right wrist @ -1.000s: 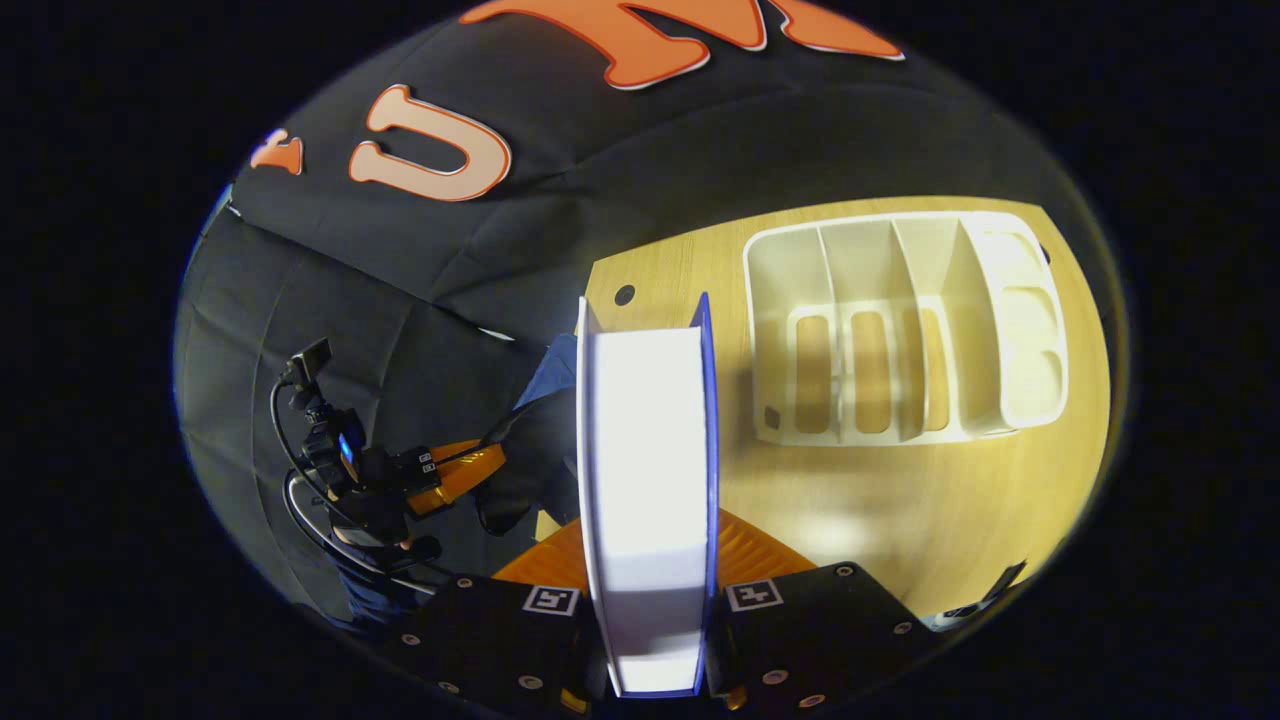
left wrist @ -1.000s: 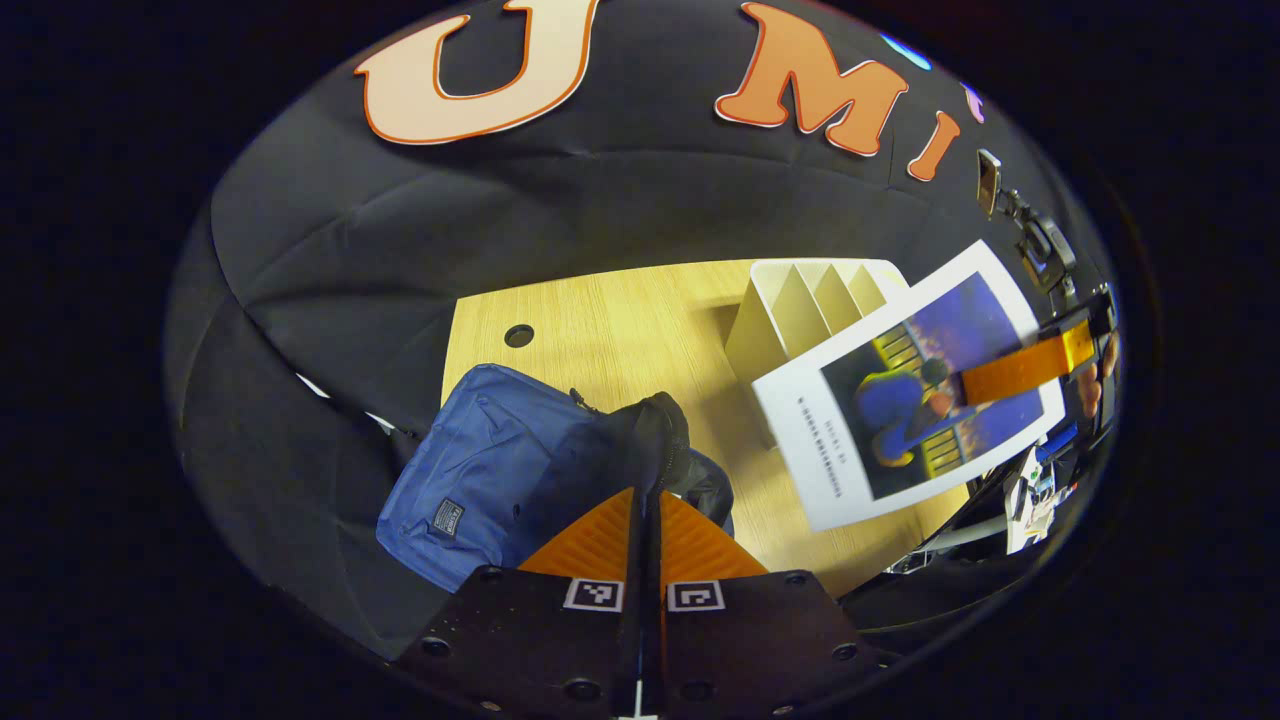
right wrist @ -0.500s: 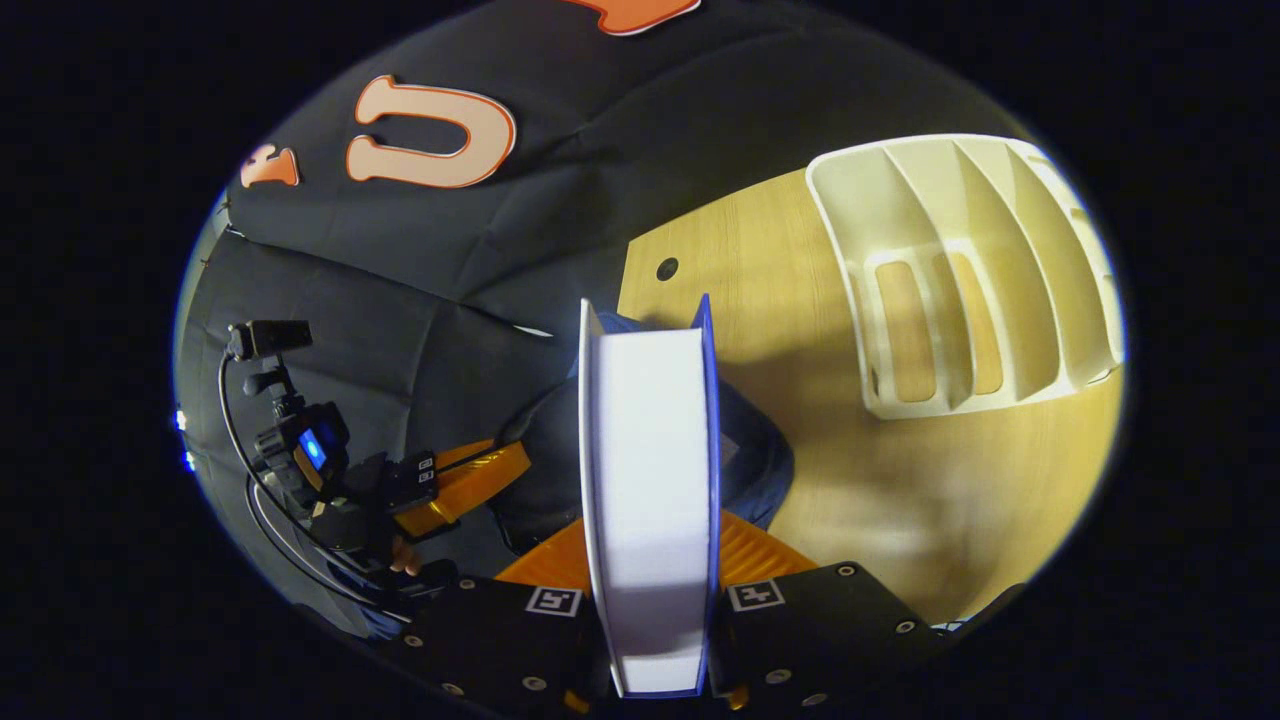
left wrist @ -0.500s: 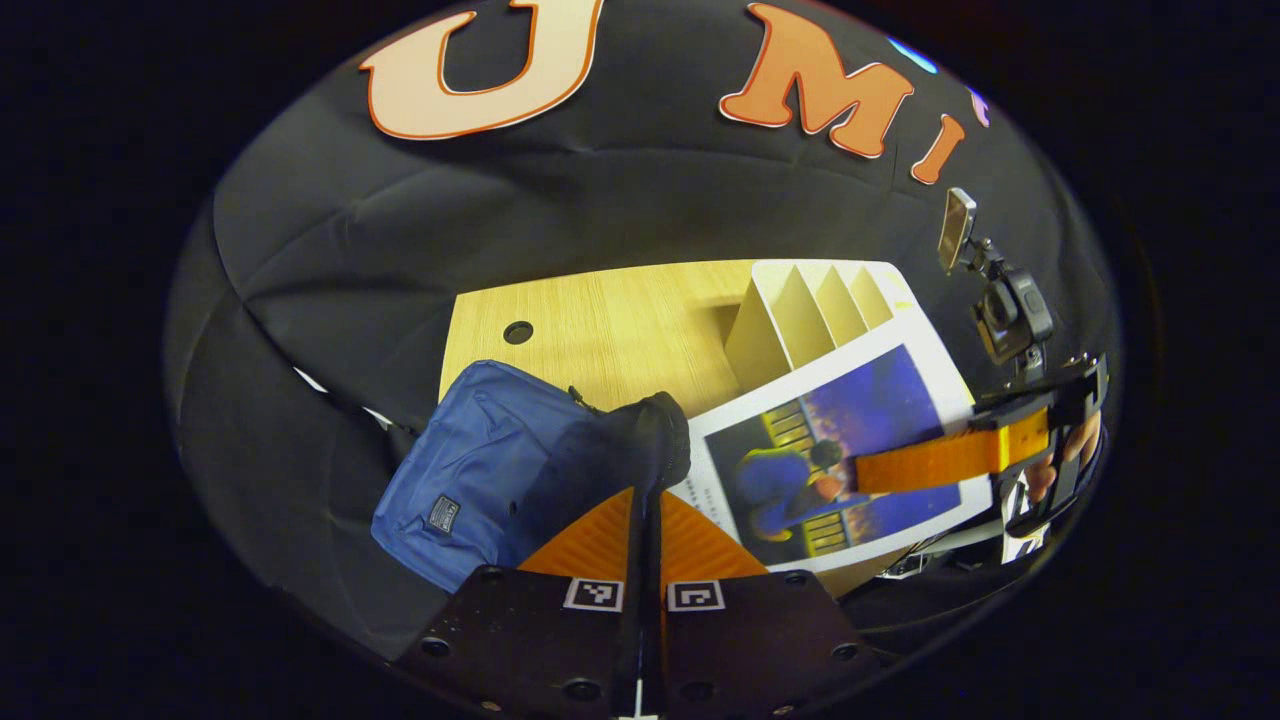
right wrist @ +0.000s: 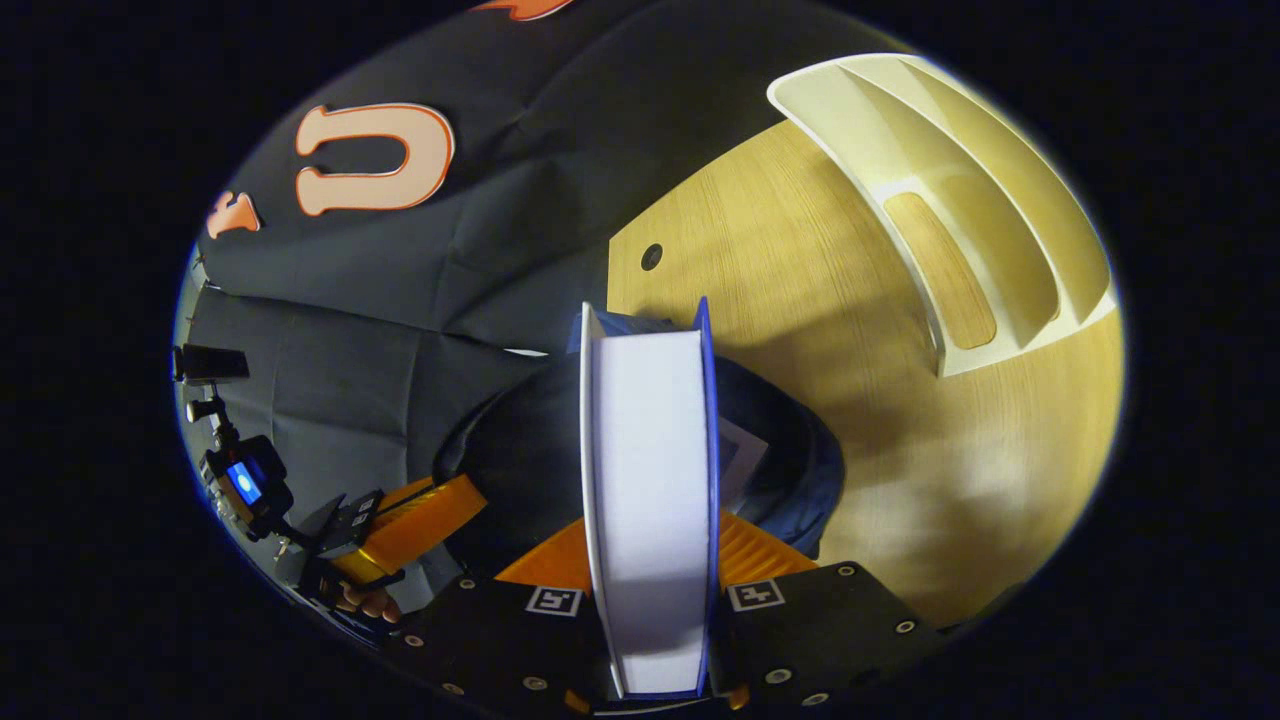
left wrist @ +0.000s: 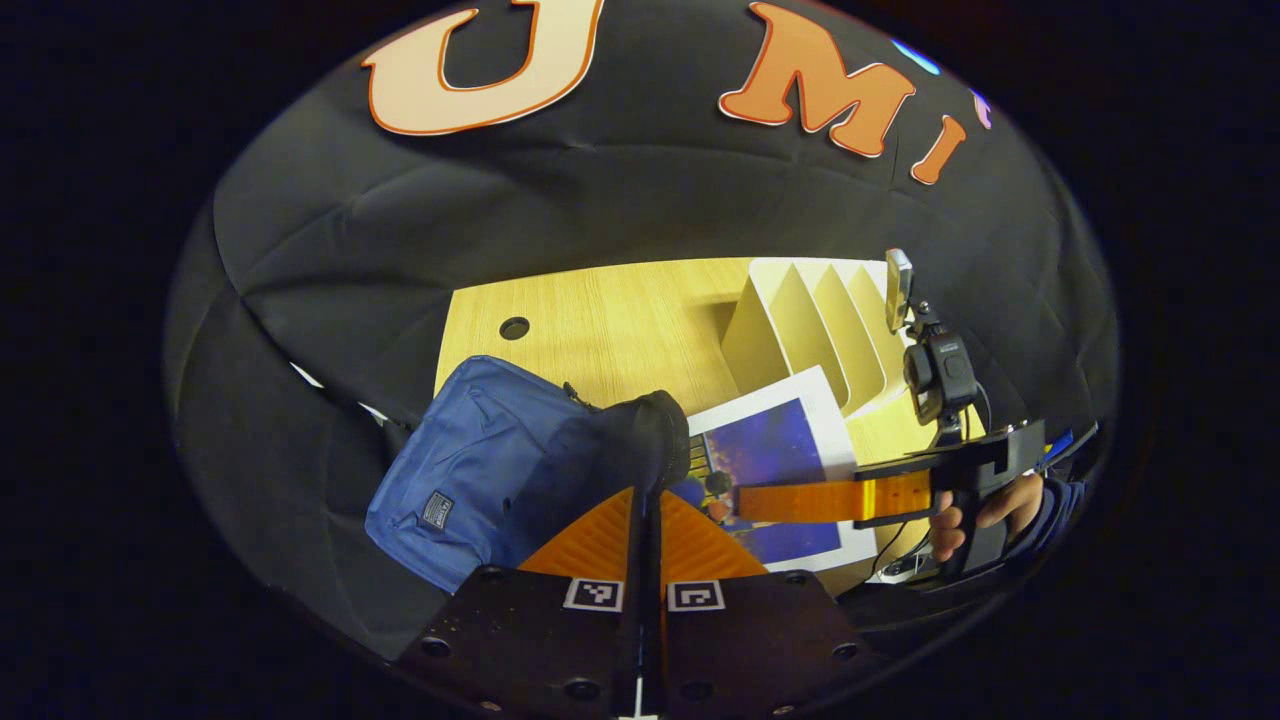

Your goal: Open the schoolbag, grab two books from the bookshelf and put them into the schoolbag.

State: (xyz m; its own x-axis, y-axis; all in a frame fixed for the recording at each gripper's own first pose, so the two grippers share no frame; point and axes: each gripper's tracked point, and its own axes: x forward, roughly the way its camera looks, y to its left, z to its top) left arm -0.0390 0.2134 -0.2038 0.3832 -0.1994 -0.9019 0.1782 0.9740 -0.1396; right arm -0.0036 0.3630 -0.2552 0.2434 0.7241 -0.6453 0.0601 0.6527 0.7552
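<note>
- Left gripper (left wrist: 648, 495), bottom centre of the left gripper view: fingers pressed together on a dark fold at the rim of the blue fabric schoolbag (left wrist: 480, 480), holding the mouth up; the pinched cloth is barely visible between them.
- Right gripper (right wrist: 650, 560), bottom centre of the right gripper view: fingers clamped on both covers of a thick white-paged book with blue covers (right wrist: 650, 500), seen edge-on.
- In the left gripper view the book's picture cover (left wrist: 775, 450) sits right of centre; its left end is hidden behind the bag's raised rim.
- Schoolbag opening (right wrist: 540, 450) lies dark behind the book at centre; whether book and lining touch cannot be told.
- White plastic slotted bookshelf (right wrist: 950, 180) stands at upper right on the pale wooden table (right wrist: 800, 290), well apart from the bag.
</note>
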